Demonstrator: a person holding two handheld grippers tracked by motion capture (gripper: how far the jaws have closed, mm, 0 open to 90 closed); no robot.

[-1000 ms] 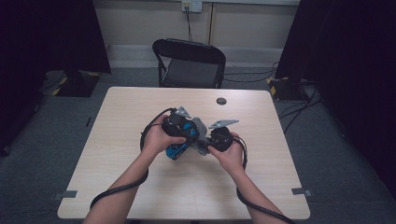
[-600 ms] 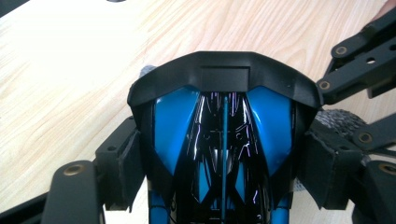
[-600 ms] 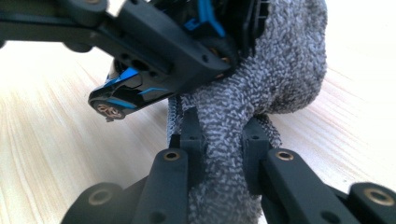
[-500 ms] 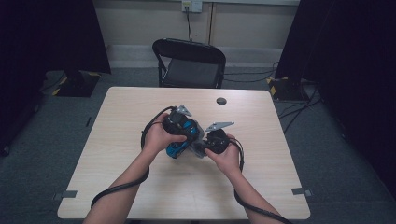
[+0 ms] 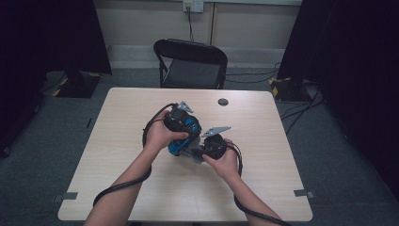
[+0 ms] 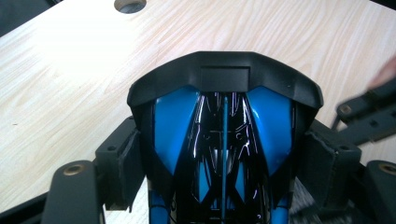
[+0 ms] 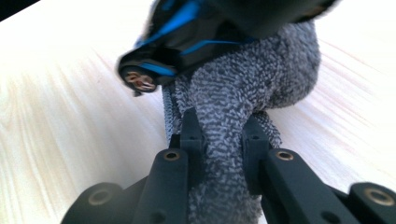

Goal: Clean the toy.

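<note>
High view, near to far: two forearms come in from the bottom edge, cables trailing off them across the near half of the desk (image 5: 117, 188), a pale wood-grain top with rounded corners. Left tool (image 5: 181, 123) and right tool (image 5: 212, 146) meet just past mid-desk, close together, each with a grey plate on top. Left tool is pinching a blue and black glossy object (image 5: 181, 143); in the left gripper view its pads press on both flanks of that object (image 6: 224, 140), jaws set wide around it, black front rim pointing away over the desk surface. Right tool is pinching a grey towel (image 7: 243, 107); in the right gripper view the jaws stand narrow, with the nubby cloth bunched between the pads and bulging beyond them. Towel sits against the underside of the blue and black object, which is blurred there. Both things are held just above the desk, around its middle. Farther on, a small round dark cable hole (image 5: 223, 101) near the far edge. Two grey tape pieces on the carpet at the near desk corners. Beyond the desk: a black folding chair (image 5: 190, 63) facing it, grey carpet floor (image 5: 339, 155), loose cables on the floor right, a light wall with a socket (image 5: 193, 5), dark curtains (image 5: 348, 47) both sides.
</note>
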